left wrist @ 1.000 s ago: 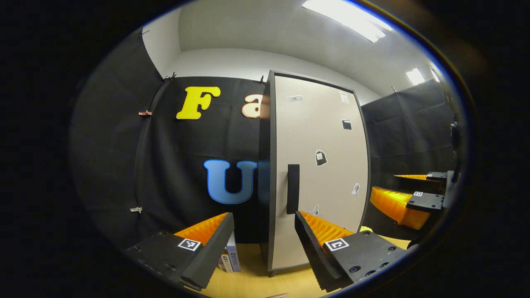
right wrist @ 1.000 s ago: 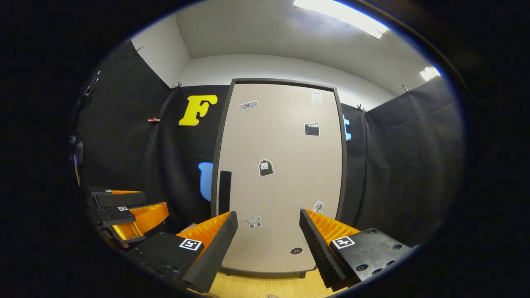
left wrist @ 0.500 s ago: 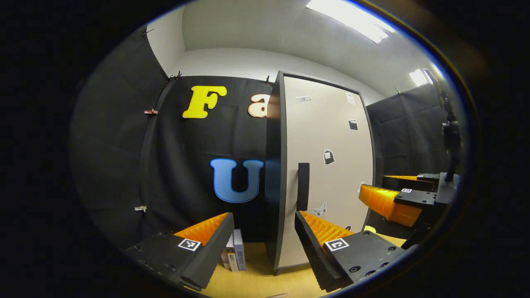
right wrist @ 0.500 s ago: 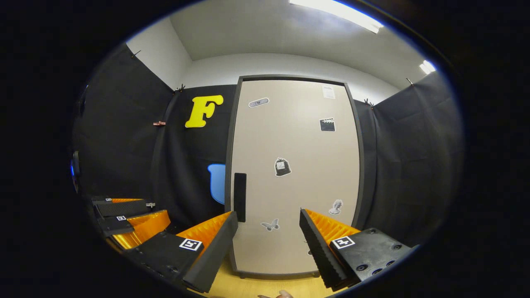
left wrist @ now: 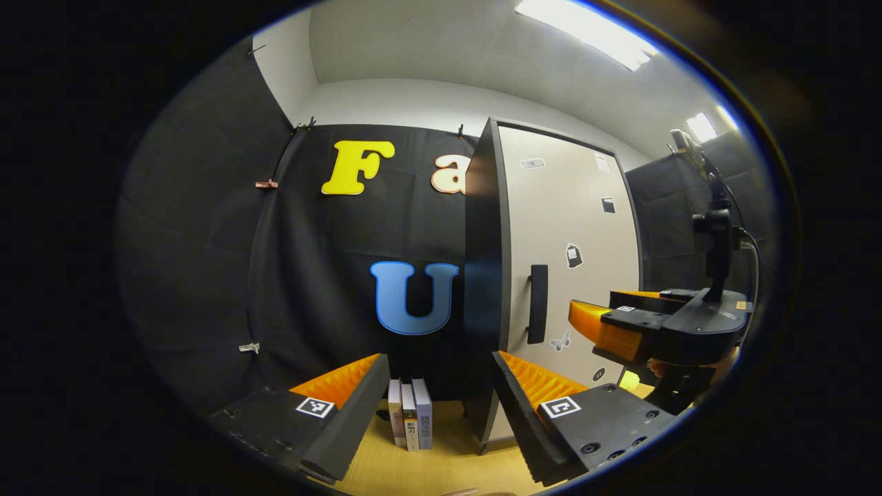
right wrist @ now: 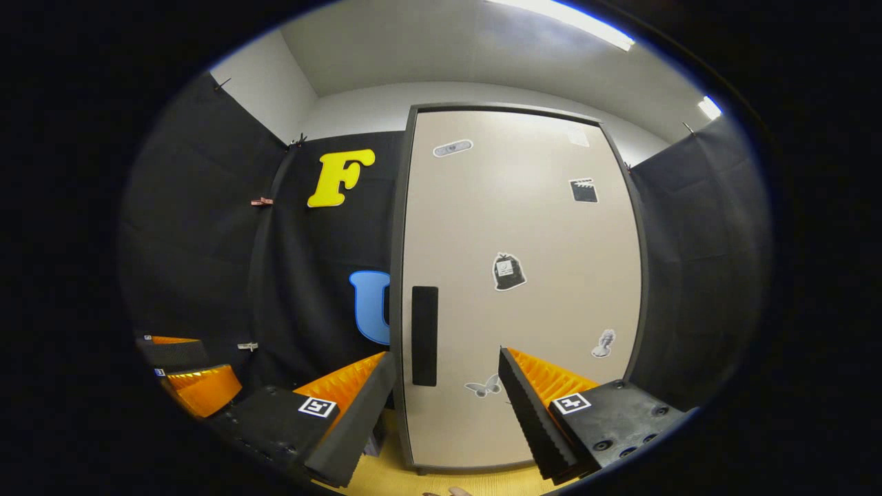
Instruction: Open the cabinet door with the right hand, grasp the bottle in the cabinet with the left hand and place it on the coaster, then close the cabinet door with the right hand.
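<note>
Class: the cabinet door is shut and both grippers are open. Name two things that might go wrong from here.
1. The handle is a narrow vertical bar at the cabinet door's left edge; the right gripper could miss or slip off.
2. The left gripper waits near that edge, beside the books, possibly in the door's swing.

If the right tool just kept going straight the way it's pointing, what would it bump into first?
Most likely the closed cabinet door. The right tool is open and faces the door's flat front, just right of its dark handle. Nothing stands between them, though depth is hard to judge.
</note>
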Demonstrator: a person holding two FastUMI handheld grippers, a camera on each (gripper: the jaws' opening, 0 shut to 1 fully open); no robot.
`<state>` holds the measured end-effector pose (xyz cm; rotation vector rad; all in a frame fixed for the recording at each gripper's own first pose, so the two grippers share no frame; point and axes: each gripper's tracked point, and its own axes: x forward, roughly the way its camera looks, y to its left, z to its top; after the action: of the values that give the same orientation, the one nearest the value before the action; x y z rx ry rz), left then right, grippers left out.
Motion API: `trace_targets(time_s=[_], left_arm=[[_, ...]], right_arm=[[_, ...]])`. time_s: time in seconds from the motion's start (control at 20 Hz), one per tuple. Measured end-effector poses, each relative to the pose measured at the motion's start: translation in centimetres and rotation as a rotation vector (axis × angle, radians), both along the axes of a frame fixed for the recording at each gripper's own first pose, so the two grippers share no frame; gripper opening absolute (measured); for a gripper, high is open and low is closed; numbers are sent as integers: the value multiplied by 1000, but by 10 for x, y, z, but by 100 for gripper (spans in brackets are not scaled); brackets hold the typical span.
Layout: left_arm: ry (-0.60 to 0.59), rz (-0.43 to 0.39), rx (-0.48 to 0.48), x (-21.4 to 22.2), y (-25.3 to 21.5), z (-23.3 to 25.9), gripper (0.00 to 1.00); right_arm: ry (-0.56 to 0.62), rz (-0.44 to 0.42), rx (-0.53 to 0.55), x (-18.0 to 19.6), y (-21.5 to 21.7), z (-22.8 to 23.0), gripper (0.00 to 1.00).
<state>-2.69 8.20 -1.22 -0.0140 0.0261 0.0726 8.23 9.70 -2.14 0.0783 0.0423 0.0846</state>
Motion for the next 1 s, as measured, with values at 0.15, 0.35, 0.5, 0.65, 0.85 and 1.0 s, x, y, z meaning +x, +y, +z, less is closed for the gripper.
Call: trace_targets(time_s=[0.15,0.35,0.5,0.65,0.85,1.0], left_arm=[[10,-7,-15,1,8,-7,93],[19,-4,-17,2,18,-14,93],[23,-1,-32,1,25,-17,93],[32,5,-33,5,32,-24,93],[46,24,-34,6,45,-34,93],[64,38,-31,9,55,-40,93]], right_arm=[[11,-1,-6,16,9,-8,98],[10,-20,1,42,16,-15,97],[22,-40,-1,60,17,-23,98],[21,-66,11,74,16,-27,98],[35,-80,25,93,20,-35,98],[22,-92,29,100,23,-33,96]])
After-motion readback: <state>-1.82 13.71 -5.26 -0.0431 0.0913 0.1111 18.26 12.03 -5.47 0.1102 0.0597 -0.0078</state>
